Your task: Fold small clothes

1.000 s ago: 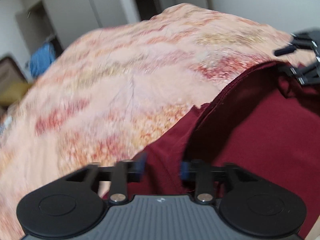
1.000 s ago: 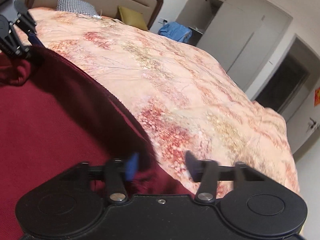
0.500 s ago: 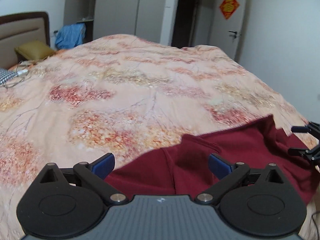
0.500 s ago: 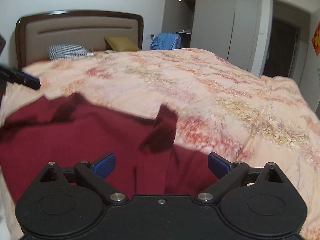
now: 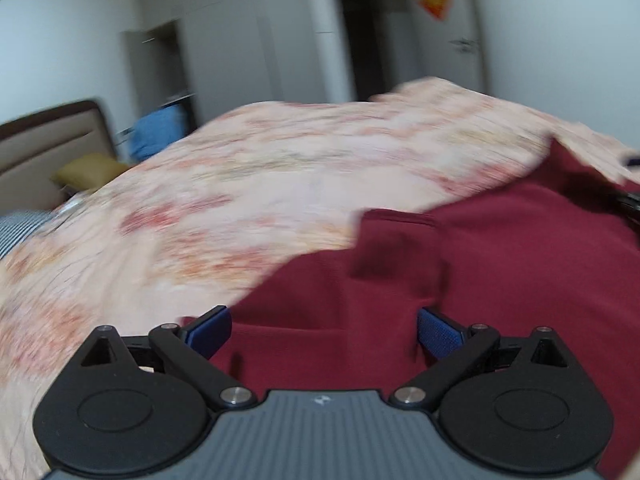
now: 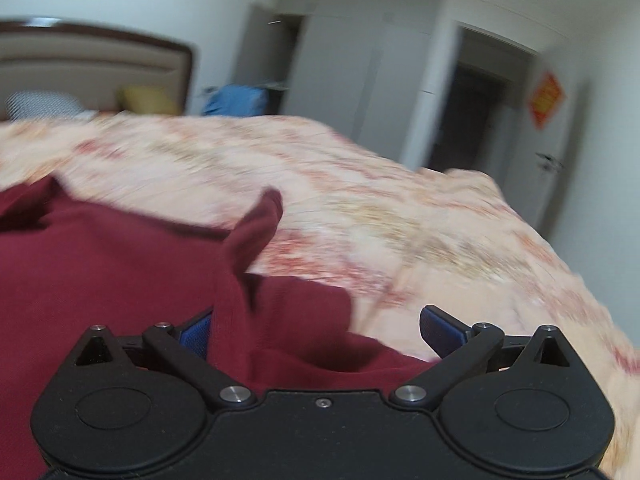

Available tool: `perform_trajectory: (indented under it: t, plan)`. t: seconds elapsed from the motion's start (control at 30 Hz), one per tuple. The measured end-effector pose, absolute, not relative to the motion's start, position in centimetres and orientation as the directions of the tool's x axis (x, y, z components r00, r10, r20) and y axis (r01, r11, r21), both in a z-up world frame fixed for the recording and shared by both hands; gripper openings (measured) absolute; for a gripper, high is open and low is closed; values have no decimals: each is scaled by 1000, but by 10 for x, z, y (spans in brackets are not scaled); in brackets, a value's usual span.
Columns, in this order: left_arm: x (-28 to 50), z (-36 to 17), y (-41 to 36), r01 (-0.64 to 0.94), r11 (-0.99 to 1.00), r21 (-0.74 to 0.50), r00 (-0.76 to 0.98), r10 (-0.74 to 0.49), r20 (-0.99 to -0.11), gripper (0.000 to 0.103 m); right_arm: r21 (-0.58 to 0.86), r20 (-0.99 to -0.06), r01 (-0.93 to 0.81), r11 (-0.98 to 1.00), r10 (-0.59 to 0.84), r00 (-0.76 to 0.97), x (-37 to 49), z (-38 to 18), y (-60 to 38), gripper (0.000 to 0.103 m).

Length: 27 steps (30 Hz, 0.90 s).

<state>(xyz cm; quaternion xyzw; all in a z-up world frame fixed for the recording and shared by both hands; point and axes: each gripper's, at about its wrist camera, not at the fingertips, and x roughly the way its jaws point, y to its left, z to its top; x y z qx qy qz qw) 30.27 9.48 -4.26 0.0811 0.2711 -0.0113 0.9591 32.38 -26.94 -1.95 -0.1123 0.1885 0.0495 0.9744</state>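
From the left wrist view, the left gripper (image 5: 324, 330) hangs low over the near part of a dark red garment (image 5: 500, 264) that lies on the bed (image 5: 260, 184), over its peach floral quilt. Its jaws stand wide apart, blue pads (image 5: 438, 334) clear of the cloth — nothing is pinched. The garment spreads from under the gripper away to the right, with a squared flap, perhaps a sleeve, lying folded across its upper edge. At the far right margin a bit of black hardware shows, likely the other gripper, too cut off to read. The picture is smeared with motion.

From the right wrist view, the right gripper (image 6: 314, 330) sits over the opposite side of the same dark red garment (image 6: 100, 264). Its jaws are opening, nearly at full spread; a ridge of cloth rises between them close by the left pad, but neither pad presses on it. A peak of fabric (image 6: 260, 216) stands up beyond the gripper, rumpled, not flat.

The cloth looks like a soft, light knit — it will drape, sag and bunch as soon as it is lifted, and a single layer could slip from a shallow pinch. I would judge the best hold to be at a hem or sleeve edge, one gripper at each side, biting deep enough to take the whole edge, then pulling gently taut before laying the fold.
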Motion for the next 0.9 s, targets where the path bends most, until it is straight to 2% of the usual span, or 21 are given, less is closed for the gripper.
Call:
perform_trajectory:
  t: [0.2, 0.33, 0.5, 0.7, 0.8, 0.9]
  plan:
    - [304, -48, 160, -179, 984, -26, 829, 137, -542, 102, -40, -366, -52, 998, 34, 930, 322, -30, -300, 102]
    - [299, -52, 192, -297, 950, -100, 794, 187, -579, 101, -11, -395, -48, 999, 40, 918, 328, -33, -304, 102]
    - [283, -41, 194, -301, 943, -140, 815, 178, -551, 102, -10, -413, -45, 999, 37, 910, 330, -33, -302, 102]
    - [273, -24, 160, -159, 979, -126, 882, 83, -463, 103, -40, -382, 2, 999, -17, 924, 311, -21, -293, 102]
    - [284, -25, 141, -123, 990, -72, 877, 74, -474, 103, -57, -359, 9, 998, -28, 933, 300, -21, -289, 102]
    - [302, -35, 138, -158, 985, -66, 852, 102, -513, 103, -41, -388, 46, 998, -59, 920, 297, -31, -293, 102]
